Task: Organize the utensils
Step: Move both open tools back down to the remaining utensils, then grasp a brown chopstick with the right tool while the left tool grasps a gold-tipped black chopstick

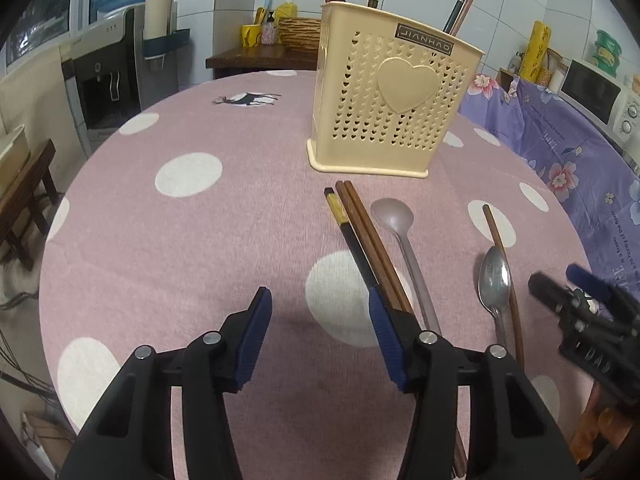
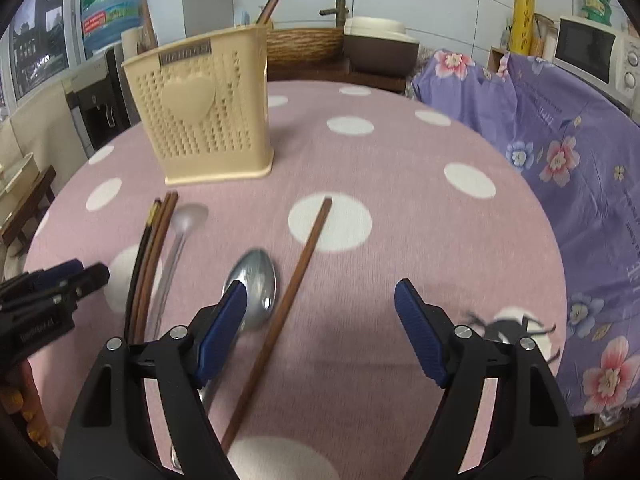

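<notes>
Left gripper (image 1: 318, 300) open, empty, above the tabletop (image 1: 180, 240); right gripper (image 2: 320, 300) wide open, empty, over lone chopstick (image 2: 296, 276) and metal spoon (image 2: 256, 284). Utensil holder (image 1: 384, 108) toward far edge.

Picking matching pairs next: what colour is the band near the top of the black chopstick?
Yellow-gold, on the black chopstick; clearest in the left wrist view.

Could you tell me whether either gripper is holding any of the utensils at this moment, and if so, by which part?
Nothing is held. The left gripper and right gripper both hang open above the tablecloth, fingers empty.
</notes>
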Available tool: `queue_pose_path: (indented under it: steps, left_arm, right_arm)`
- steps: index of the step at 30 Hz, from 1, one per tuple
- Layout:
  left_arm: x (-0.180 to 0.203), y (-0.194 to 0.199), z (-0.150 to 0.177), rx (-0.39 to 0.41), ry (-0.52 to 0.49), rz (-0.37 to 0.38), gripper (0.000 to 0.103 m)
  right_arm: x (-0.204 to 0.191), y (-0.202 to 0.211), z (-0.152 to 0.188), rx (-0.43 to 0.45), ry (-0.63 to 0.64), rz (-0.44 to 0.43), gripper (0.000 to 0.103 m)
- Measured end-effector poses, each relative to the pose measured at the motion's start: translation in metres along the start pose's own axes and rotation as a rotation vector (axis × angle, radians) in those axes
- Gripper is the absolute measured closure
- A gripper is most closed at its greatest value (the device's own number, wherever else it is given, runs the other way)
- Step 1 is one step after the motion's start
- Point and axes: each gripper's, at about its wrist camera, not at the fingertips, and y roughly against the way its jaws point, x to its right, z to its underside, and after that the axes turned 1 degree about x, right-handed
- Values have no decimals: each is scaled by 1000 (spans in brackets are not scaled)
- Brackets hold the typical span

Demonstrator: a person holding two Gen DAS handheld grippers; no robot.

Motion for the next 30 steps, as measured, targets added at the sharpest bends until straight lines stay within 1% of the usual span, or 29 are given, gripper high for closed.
queue_pose_path:
  steps: [5, 7, 15, 18, 22, 26, 30]
  left_arm:
    - [11, 2, 9, 2, -9, 7, 53]
    - [15, 1, 11, -1, -22, 3, 53]
    - [24, -3, 19, -15, -29, -9, 53]
    - [26, -4, 20, -20, -35, -10, 53]
    - [30, -5, 22, -18, -61, -35, 53]
    - [30, -6, 22, -21, -76, -44, 53]
    - [15, -2, 21, -29, -48, -56, 54]
  right_arm:
    - [-9, 1, 17, -35, 8, -2, 27]
    - [-13, 0, 21, -41, 19, 11, 27]
    - [-20, -2, 29, -59, 51, 76, 27]
    - [-19, -2, 30, -57, 52, 81, 27]
    - [-20, -1, 30, -55, 65, 91, 26]
    - [-11, -2, 29, -61, 53, 91, 24]
    - [5, 2, 29, -63, 27, 97, 24]
